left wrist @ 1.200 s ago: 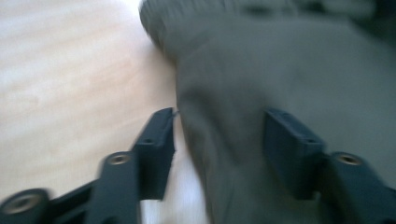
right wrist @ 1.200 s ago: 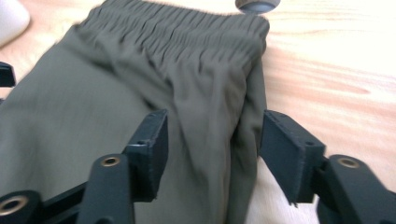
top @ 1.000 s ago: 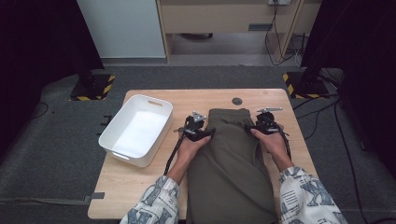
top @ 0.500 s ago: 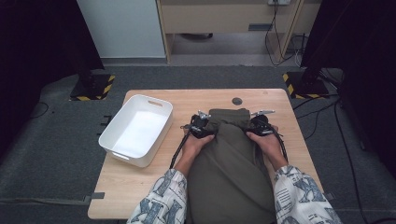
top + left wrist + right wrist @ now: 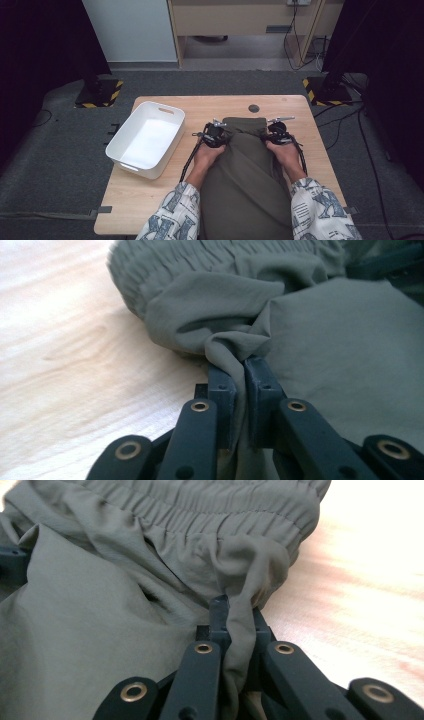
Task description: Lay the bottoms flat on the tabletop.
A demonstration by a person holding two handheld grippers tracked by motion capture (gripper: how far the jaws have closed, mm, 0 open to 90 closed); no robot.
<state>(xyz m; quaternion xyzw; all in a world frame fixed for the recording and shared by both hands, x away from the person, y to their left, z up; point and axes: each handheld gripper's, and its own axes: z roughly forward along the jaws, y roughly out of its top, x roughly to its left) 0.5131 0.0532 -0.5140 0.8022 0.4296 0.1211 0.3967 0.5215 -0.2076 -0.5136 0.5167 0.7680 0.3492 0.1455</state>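
Room: grey carpet (image 5: 60, 165) around you, two black stands on yellow-and-black striped bases, a pale cabinet beyond. No readable writing anywhere.

Table (image 5: 150, 200): light wood, a small dark round disc (image 5: 254, 108) near its far edge.

Olive garment (image 5: 245, 185): lies down the middle of the table between your forearms, its gathered elastic waistband (image 5: 210, 510) at the far end; the near end runs off the table edge toward you.

White tub (image 5: 146, 138): to your left, apart from the garment.

Left gripper (image 5: 244, 365): your jaws pinch a fold at the garment's left edge, just below the waistband; its own view shows the bunched cloth.

Right gripper (image 5: 235, 605): jaws clamp a fold at the right edge likewise.
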